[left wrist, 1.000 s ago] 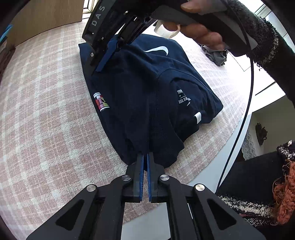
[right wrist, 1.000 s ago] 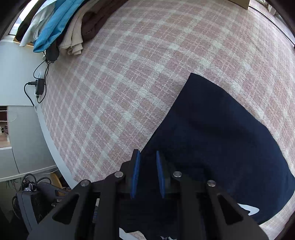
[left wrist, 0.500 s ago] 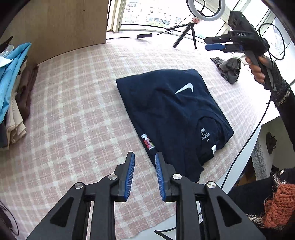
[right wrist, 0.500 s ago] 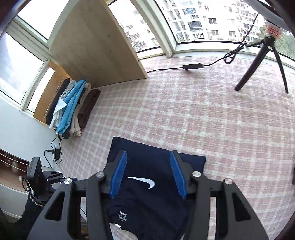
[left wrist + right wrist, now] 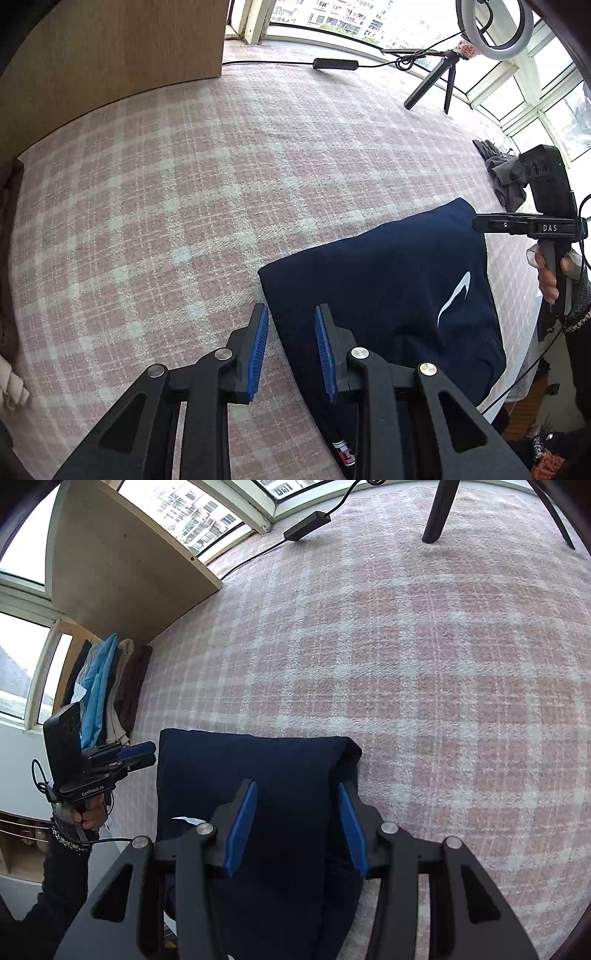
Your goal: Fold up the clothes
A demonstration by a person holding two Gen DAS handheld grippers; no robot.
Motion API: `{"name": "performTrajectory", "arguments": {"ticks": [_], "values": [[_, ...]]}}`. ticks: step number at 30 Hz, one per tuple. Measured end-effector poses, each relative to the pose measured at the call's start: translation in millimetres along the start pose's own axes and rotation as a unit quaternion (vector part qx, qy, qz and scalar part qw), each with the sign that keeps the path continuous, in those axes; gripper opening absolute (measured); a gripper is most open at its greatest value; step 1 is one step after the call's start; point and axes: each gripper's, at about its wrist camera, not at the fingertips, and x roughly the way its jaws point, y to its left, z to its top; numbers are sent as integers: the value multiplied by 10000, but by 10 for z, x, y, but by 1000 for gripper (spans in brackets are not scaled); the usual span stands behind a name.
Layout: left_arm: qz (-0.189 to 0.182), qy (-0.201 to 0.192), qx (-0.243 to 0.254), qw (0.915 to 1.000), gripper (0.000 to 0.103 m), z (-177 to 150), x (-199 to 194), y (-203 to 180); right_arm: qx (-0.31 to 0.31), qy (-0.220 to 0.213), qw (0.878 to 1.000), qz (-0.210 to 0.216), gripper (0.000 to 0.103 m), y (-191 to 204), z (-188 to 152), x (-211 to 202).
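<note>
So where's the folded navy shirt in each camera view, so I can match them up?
Left wrist: navy shirt lies lower right, beyond the left gripper.
Right wrist: navy shirt lies bottom centre, under the right gripper.
Shared landmark: the black power adapter near the window.

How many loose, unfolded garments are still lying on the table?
1: a crumpled grey garment at the far right edge of the plaid table, beyond the folded navy shirt. More may lie out of frame.

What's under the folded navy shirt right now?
The navy shirt lies flat on the pink plaid cloth, which shows all round it. Anything tucked beneath or between its folded layers is covered and cannot be seen.
</note>
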Motion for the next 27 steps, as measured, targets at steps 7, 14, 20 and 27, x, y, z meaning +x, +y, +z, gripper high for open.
{"name": "performTrajectory", "arguments": {"ticks": [7,14,20,27], "values": [[192,164,122,9996,25,20,130,-56,-204,97,9997,-95,44,23,9,60],[171,300,167,9993,25,27,202,-73,-525,208,9981,-256,36,168,-51,121],[198,58,379,9991,3,-4,173,-200,-516,-4,9987,-22,7,181,-62,57],[-125,-348,231,9991,2,53,-114,-76,-216,-375,9972,607,6,77,-41,-272]]}}
